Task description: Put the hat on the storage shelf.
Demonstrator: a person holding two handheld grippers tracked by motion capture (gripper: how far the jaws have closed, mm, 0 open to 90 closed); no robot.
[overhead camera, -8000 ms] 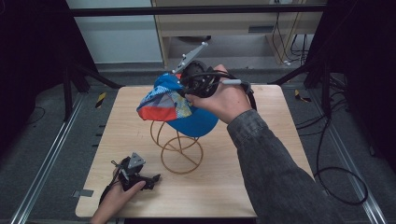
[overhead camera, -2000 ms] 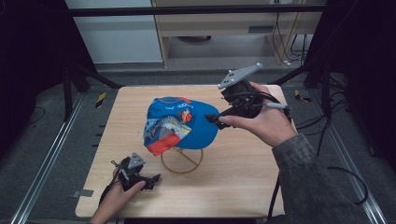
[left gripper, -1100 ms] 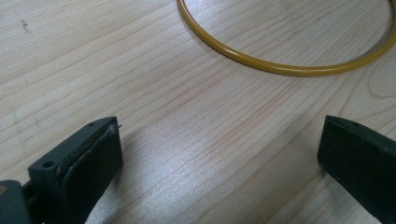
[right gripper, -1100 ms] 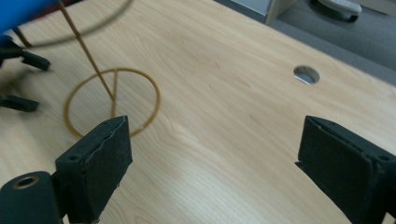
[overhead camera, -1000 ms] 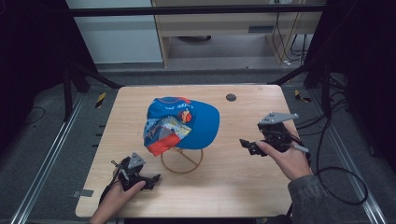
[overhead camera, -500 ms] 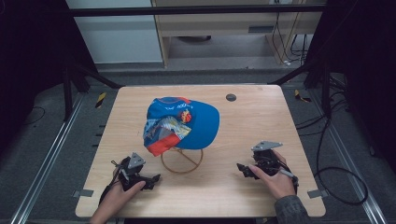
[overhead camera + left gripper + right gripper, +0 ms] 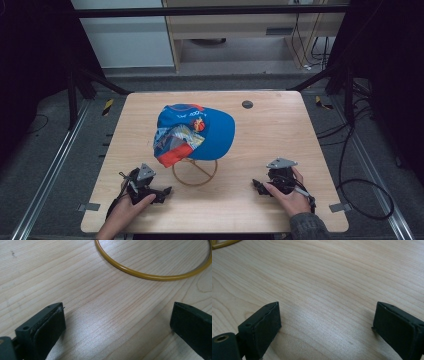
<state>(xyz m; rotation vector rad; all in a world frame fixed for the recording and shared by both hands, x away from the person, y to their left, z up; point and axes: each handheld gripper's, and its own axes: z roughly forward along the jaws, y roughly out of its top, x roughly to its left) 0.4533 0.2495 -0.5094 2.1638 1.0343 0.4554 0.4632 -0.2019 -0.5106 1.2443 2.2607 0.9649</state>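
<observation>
A blue cap [image 7: 200,132] with a patterned brim sits on top of a yellow wire stand [image 7: 195,171] in the middle of the wooden table [image 7: 270,125]. My left gripper [image 7: 162,192] rests on the table at the front left, just left of the stand's base ring [image 7: 152,277]. It is open, with bare wood between its jaws. My right gripper [image 7: 256,184] lies on the table at the front right, open and holding nothing; its jaws point left toward the stand. A corner of the yellow ring [image 7: 222,243] appears at the top left of the right gripper view.
A small dark round hole or disc [image 7: 247,104] lies near the table's far edge. Metal frame rails [image 7: 50,170] run along both sides of the table, and cables [image 7: 360,165] lie on the floor at the right. A shelf unit [image 7: 250,30] stands behind.
My right gripper let go of the cap, leaving it on the stand, then drew back and came down to rest on the table at the front right. The left gripper stayed put.
</observation>
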